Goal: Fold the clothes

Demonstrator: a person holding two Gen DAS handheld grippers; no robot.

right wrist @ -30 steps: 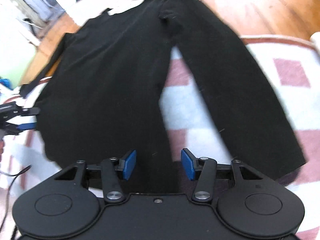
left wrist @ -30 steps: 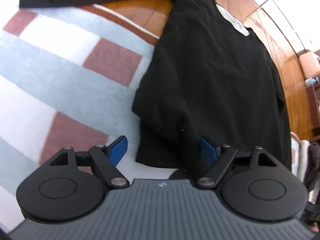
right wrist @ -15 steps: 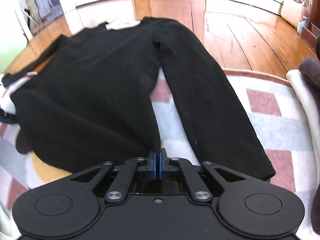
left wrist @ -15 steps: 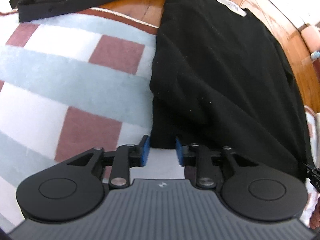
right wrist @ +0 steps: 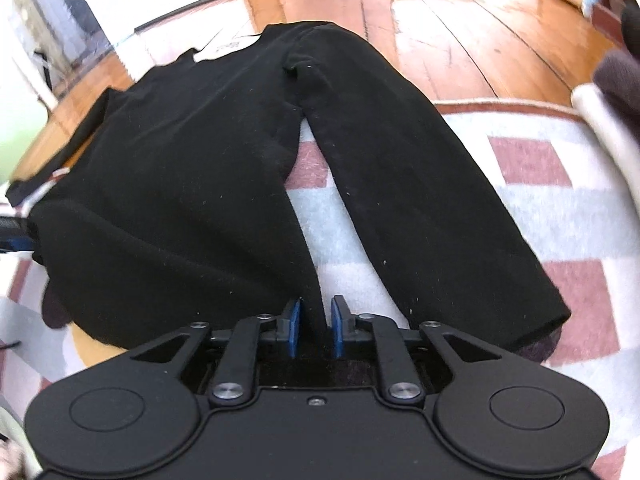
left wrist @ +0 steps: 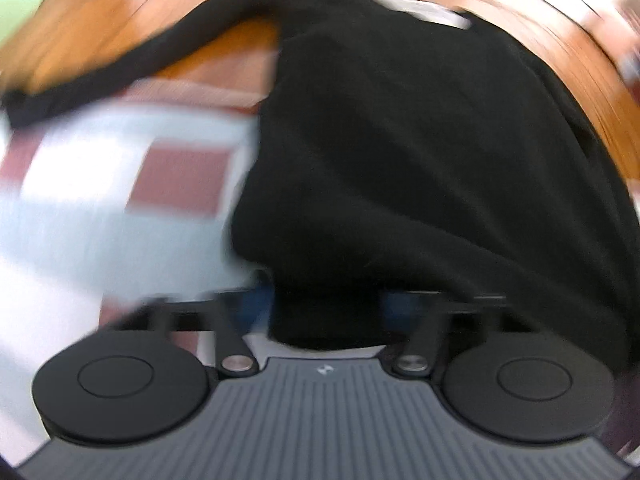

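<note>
A black long-sleeved sweater (right wrist: 192,168) lies spread on a checked rug and the wood floor, collar away from me. Its right sleeve (right wrist: 420,200) runs down toward the near right. My right gripper (right wrist: 316,332) has its blue pads a small gap apart, with the sweater's lower right hem corner between them. In the blurred left wrist view the sweater (left wrist: 420,160) bulges up. My left gripper (left wrist: 324,308) stands wide, with the lower left hem corner lying between its fingers. The left sleeve (left wrist: 132,60) stretches away to the far left.
The rug (right wrist: 560,208) is white, pale blue and dull red checks, with bare wood floor (right wrist: 460,40) beyond it. A white and dark bundle (right wrist: 608,92) sits at the right edge. The left gripper's tip (right wrist: 16,236) shows at the far left of the right wrist view.
The left gripper has spread from nearly closed to wide and is moving fast, blurring its view; the hem has bunched up. The right gripper's pads have parted slightly from fully closed.
</note>
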